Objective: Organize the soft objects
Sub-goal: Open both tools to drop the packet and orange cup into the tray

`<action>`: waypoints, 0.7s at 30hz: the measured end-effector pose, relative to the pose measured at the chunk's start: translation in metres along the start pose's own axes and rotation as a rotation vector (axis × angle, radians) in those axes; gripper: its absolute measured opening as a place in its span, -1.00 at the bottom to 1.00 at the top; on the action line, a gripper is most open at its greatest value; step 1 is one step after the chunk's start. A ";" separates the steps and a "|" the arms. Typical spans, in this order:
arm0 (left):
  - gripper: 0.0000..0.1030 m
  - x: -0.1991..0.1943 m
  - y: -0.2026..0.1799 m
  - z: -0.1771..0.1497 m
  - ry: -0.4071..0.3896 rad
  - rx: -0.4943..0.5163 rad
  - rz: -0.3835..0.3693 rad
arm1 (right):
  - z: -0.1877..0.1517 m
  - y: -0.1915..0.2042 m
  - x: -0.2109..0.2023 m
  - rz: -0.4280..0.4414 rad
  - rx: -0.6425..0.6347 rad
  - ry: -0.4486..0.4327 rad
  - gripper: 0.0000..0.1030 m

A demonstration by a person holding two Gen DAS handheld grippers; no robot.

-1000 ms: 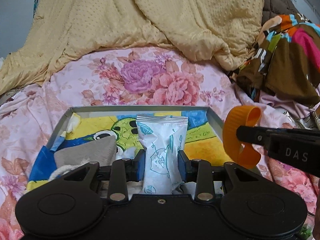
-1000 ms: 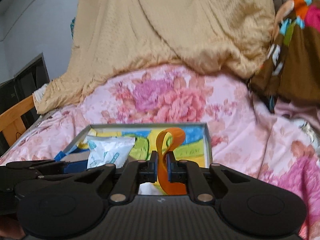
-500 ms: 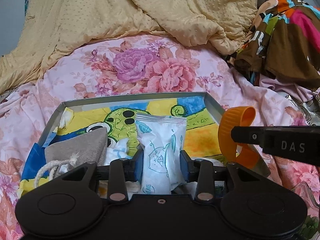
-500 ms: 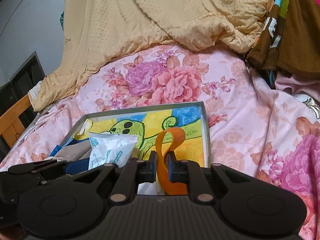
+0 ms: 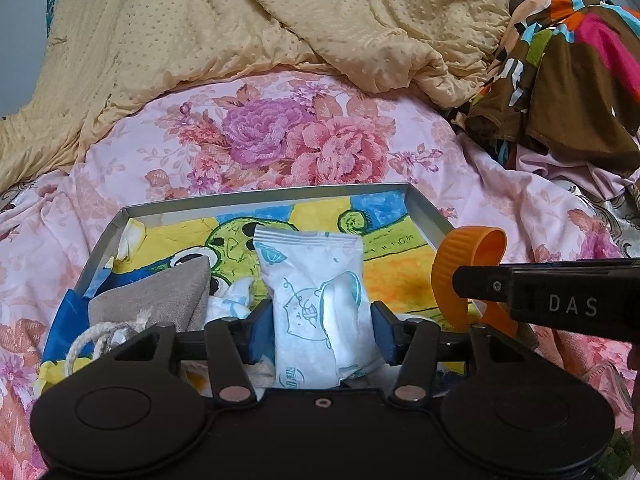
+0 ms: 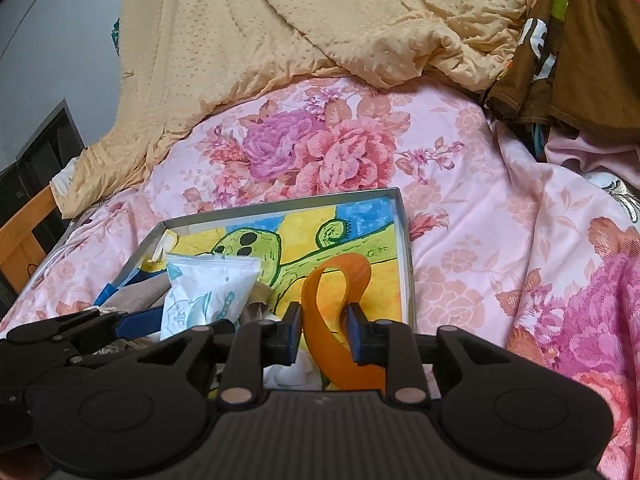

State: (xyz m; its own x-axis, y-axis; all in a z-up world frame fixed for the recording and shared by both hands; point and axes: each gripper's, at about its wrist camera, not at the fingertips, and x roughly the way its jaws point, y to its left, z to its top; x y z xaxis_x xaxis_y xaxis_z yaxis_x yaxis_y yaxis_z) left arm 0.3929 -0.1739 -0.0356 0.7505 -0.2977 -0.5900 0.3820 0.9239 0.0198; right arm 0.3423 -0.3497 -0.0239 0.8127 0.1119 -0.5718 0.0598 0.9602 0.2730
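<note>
Soft, even daylight, sharp focus, strong fisheye bending with dark corners

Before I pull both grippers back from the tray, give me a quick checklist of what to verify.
1. Left gripper let go of white wipes packet: ok, jaws have just been opening, gaps show beside both pads.
2. Right gripper let go of orange silicone band: cannot tell, jaws have just been opening, band sits between the pads.
3. Packet over the tray: ok.
4. Band over the tray: ok.
5. Grey drawstring pouch inside the tray: ok.
</note>
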 end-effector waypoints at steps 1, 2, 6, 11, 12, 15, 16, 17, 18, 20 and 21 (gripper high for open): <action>0.10 0.000 0.000 0.000 0.003 0.001 -0.004 | 0.000 -0.001 0.000 0.002 0.003 -0.001 -0.39; 0.13 -0.001 0.000 -0.001 0.005 0.003 -0.008 | 0.000 -0.002 -0.001 0.006 0.006 -0.002 -0.37; 0.21 -0.004 0.000 -0.003 0.012 0.004 -0.004 | 0.002 -0.004 -0.004 0.016 0.015 -0.010 -0.24; 0.40 -0.018 0.002 -0.004 -0.005 -0.005 0.012 | 0.005 -0.006 -0.017 0.027 0.030 -0.052 -0.02; 0.44 -0.021 0.003 -0.004 -0.010 -0.011 0.015 | 0.006 -0.007 -0.020 0.032 0.031 -0.063 0.05; 0.56 -0.037 0.007 -0.007 -0.039 -0.055 0.026 | 0.008 -0.005 -0.033 0.040 0.020 -0.093 0.19; 0.58 -0.042 0.008 -0.008 -0.046 -0.069 0.030 | 0.008 -0.004 -0.038 0.042 0.017 -0.103 0.22; 0.58 -0.048 0.009 -0.009 -0.053 -0.080 0.034 | 0.008 -0.003 -0.043 0.043 0.011 -0.113 0.29; 0.59 -0.054 0.009 -0.009 -0.061 -0.085 0.038 | 0.007 -0.002 -0.048 0.043 0.005 -0.122 0.35; 0.64 -0.067 0.007 -0.009 -0.082 -0.089 0.049 | 0.007 0.000 -0.059 0.043 -0.004 -0.142 0.43; 0.68 -0.073 0.007 -0.009 -0.092 -0.092 0.055 | 0.007 0.001 -0.065 0.042 -0.005 -0.151 0.49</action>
State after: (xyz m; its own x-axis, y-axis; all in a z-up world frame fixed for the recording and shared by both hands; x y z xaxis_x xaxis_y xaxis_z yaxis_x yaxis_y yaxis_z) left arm 0.3354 -0.1438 0.0004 0.8172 -0.2626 -0.5131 0.2909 0.9564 -0.0261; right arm 0.2935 -0.3579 0.0187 0.8924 0.1130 -0.4369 0.0210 0.9567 0.2903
